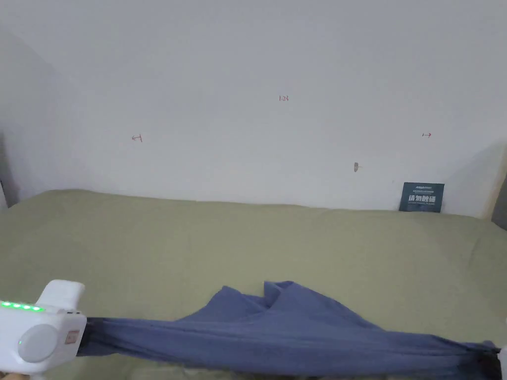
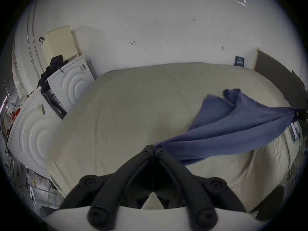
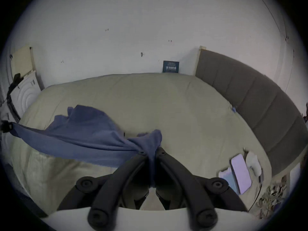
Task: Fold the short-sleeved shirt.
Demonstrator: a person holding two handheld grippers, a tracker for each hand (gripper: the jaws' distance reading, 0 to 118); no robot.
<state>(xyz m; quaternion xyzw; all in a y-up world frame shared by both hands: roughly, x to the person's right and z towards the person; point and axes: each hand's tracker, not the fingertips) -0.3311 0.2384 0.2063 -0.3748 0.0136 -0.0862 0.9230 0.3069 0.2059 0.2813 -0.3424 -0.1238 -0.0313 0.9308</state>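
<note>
A blue short-sleeved shirt hangs stretched between both grippers above the near edge of an olive-green bed. Its far part billows toward the middle of the bed. My left gripper is shut on one end of the shirt, with cloth running off to the right. My right gripper is shut on the other end of the shirt, a bunch of fabric poking out above the jaws. In the head view the left gripper shows its white body at lower left, and the right gripper sits at the lower right edge.
A white wall backs the bed, with a small dark sign at its foot. A grey padded headboard lines the right side. Phones lie on the bed's right corner. White foam boxes and a basket stand left.
</note>
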